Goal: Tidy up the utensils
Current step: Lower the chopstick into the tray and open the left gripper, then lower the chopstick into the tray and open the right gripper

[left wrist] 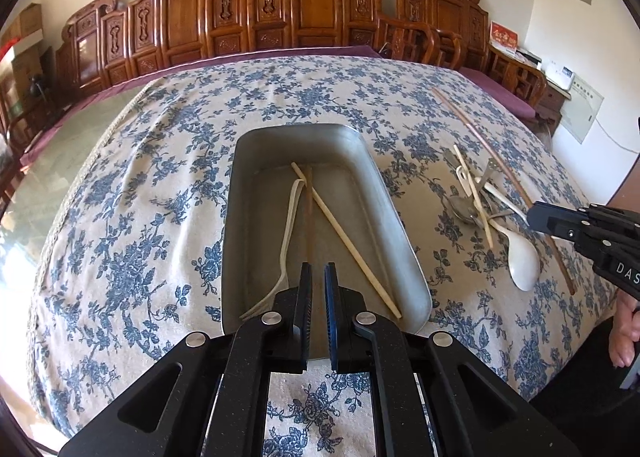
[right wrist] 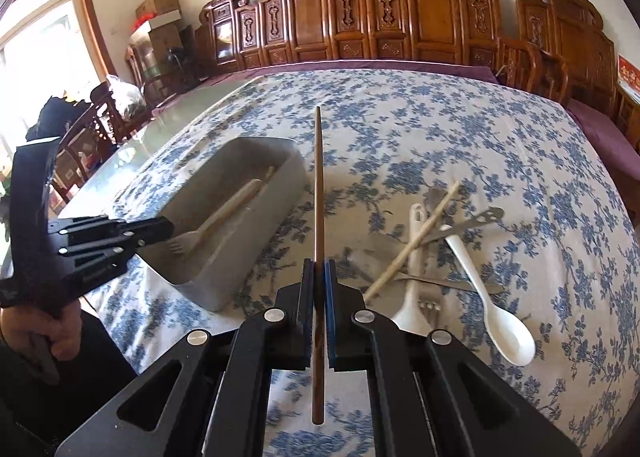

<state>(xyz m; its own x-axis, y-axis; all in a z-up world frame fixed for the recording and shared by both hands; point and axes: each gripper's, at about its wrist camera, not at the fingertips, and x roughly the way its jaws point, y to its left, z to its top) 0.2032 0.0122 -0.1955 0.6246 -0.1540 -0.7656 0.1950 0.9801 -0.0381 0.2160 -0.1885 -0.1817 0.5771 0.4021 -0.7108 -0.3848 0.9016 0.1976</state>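
A grey metal tray [left wrist: 400, 225] sits mid-table and holds a cream fork [left wrist: 286, 241], a brown chopstick [left wrist: 308, 209] and a light chopstick [left wrist: 344, 233]. My left gripper [left wrist: 319, 277] hovers over the tray's near end, jaws slightly apart and empty. My right gripper [right wrist: 319, 277] is shut on a brown chopstick [right wrist: 319, 185], which points away over the cloth. To the right lies a pile: a white spoon [right wrist: 492, 297], a light chopstick [right wrist: 412, 241], a metal fork [right wrist: 432, 303] and metal utensils [right wrist: 472, 225]. The tray also shows in the right wrist view [right wrist: 256, 233].
The table carries a blue floral cloth [left wrist: 160, 185]. Carved wooden chairs [left wrist: 304, 5] line the far side. The right gripper [left wrist: 584, 233] shows at the edge of the left wrist view over the pile. A person's hand [right wrist: 48, 333] holds the left gripper [right wrist: 120, 237].
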